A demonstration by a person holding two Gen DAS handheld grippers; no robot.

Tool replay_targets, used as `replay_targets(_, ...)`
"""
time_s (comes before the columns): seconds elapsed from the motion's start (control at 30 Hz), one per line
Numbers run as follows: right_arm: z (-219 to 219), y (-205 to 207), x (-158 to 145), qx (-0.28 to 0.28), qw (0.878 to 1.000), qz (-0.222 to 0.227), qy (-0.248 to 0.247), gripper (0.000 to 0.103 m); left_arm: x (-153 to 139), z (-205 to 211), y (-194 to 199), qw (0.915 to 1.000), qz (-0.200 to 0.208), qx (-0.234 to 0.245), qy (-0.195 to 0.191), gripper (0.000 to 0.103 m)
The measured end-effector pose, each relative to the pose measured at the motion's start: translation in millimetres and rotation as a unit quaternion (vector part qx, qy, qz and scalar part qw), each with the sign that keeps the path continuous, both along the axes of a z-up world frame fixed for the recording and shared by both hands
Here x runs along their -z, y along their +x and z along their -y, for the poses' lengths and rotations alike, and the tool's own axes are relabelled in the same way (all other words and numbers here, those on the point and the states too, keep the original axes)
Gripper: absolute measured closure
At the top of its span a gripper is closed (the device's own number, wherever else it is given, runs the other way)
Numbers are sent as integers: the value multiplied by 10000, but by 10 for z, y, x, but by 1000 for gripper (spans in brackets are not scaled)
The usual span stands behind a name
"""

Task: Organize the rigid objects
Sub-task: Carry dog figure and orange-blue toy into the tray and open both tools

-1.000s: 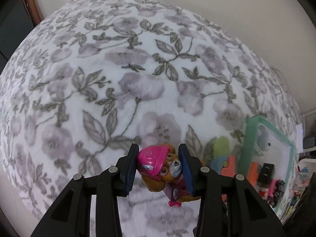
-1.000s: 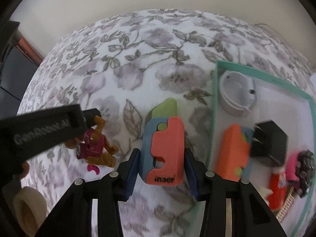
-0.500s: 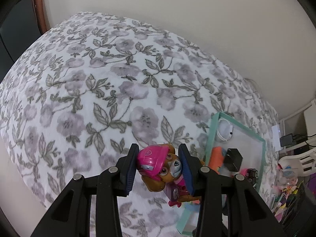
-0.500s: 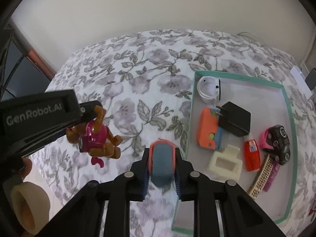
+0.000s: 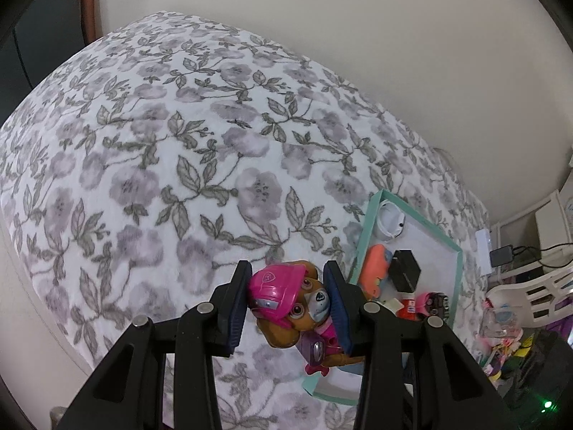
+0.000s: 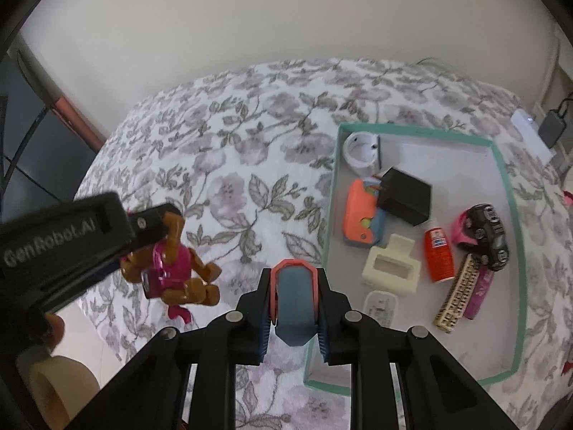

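Observation:
My left gripper (image 5: 289,304) is shut on a brown toy dog with a pink helmet (image 5: 292,304) and holds it in the air above the flowered bedspread (image 5: 179,150), left of the teal-rimmed tray (image 5: 365,222). The dog also shows in the right wrist view (image 6: 172,261), hanging from the left gripper. My right gripper (image 6: 293,304) is shut on an orange and blue plastic piece (image 6: 294,301), held edge-on above the tray's left rim (image 6: 331,193).
The tray holds a white ring (image 6: 361,150), an orange and blue piece (image 6: 361,215), a black adapter (image 6: 406,197), a cream clip (image 6: 392,268), a red bottle (image 6: 438,254), a toy car (image 6: 489,236) and a comb (image 6: 458,294). A wall lies behind the bed; clutter stands right (image 5: 519,322).
Both grippers have risen well above the bed with their objects. The right gripper lifted the orange and blue piece off the bedspread and turned it edge-on, moving toward the tray.

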State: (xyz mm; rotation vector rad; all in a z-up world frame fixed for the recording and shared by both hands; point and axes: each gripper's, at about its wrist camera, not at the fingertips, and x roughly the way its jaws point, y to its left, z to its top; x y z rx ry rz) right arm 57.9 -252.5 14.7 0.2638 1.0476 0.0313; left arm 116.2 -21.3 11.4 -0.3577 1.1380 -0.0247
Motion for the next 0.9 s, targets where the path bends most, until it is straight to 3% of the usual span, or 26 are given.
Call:
replay_targets(0.2,267,-100,-264,468,9980,397,-140,81,-158,91,-63,9996,278,19,-66,60)
replay_targets(0.43,745,-253,-473,1283,9884,734,-357,81,-245,385,-120,9970,587,494,84,60)
replay_targets(0.77,1323,-425,-458,2036,9759,672,-405,81,-181,942,-278,9876,724,1320,453,60)
replay_targets(0.9,1420,-461,-423,2144,9740,622,-395,81,-94,1141,-338,9829,620,1689,386,60)
